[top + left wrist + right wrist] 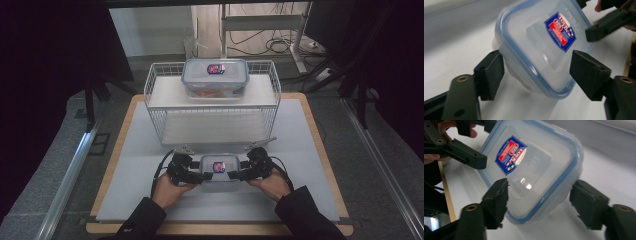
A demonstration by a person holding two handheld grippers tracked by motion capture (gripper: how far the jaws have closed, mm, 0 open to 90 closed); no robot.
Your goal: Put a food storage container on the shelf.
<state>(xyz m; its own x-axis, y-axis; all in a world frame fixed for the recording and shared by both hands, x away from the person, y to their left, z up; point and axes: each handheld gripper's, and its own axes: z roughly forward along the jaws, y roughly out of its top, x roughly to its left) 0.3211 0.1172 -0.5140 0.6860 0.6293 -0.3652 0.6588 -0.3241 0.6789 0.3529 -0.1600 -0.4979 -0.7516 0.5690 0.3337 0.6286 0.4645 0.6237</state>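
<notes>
You are squeezing the small lidded plastic container (pixel 219 171) on the white mat (pixel 150 165), in front of the wire basket (pixel 155 90), between left gripper (pixel 537 72) and right gripper (pixel 539 200). Both are pinching corners only; uneven lifting is risking a slip.

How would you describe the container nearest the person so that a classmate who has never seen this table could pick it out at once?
Start at the white wire basket in the middle of the white table. On the table in front of it, between the left tool and right tool, is a small clear container with a blue-rimmed lid and a red-and-blue label. A similar container sits on the basket's shelf, not on the table.
</notes>
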